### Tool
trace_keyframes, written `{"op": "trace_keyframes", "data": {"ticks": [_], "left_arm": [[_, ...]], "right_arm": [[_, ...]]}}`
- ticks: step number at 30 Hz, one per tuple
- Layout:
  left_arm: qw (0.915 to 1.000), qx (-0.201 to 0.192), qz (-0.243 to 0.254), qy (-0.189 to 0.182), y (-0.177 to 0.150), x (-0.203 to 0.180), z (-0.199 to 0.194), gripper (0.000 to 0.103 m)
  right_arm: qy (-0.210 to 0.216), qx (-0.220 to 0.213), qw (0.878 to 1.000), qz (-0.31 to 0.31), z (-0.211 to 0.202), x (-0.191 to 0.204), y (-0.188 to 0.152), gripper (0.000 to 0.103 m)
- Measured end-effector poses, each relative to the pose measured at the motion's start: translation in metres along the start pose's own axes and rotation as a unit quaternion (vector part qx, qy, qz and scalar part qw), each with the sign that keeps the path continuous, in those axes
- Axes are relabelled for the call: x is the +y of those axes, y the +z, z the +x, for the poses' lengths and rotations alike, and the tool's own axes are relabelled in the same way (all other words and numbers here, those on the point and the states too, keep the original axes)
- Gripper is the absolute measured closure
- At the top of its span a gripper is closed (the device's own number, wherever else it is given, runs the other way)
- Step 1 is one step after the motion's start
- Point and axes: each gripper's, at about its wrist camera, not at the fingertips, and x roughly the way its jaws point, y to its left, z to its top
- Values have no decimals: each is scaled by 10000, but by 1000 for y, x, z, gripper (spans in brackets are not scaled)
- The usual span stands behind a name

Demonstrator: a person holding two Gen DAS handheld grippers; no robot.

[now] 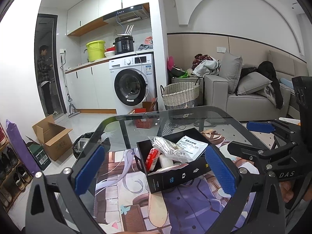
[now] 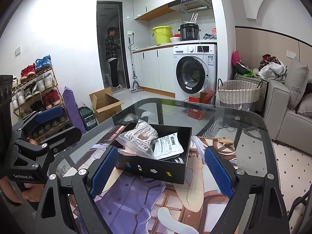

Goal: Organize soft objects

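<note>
While both my grippers hang spread and empty at the bottom of the frame, left gripper and right gripper, the black cardboard box sits just beyond them at mid-frame on the printed mat. Inside lie a slippery clear bag of white cord, a flat paper packet and a red-labelled roll. Crinkly plastic could slide off my ribbed blue pads, I judge, or the light box could skid. Farther up, a woven basket stands on the floor.

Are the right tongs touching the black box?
Apart. The right wrist view shows the right tongs open, with printed mat visible between both blue pads and the black box.
</note>
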Motion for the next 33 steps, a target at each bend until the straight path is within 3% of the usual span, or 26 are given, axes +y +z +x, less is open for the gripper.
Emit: {"op": "trace_keyframes", "data": {"ticks": [33], "left_arm": [[10000,10,-41,-10,-2,-3,2,0]], "right_arm": [[20,87,9999,53,4,1,-5,11]]}}
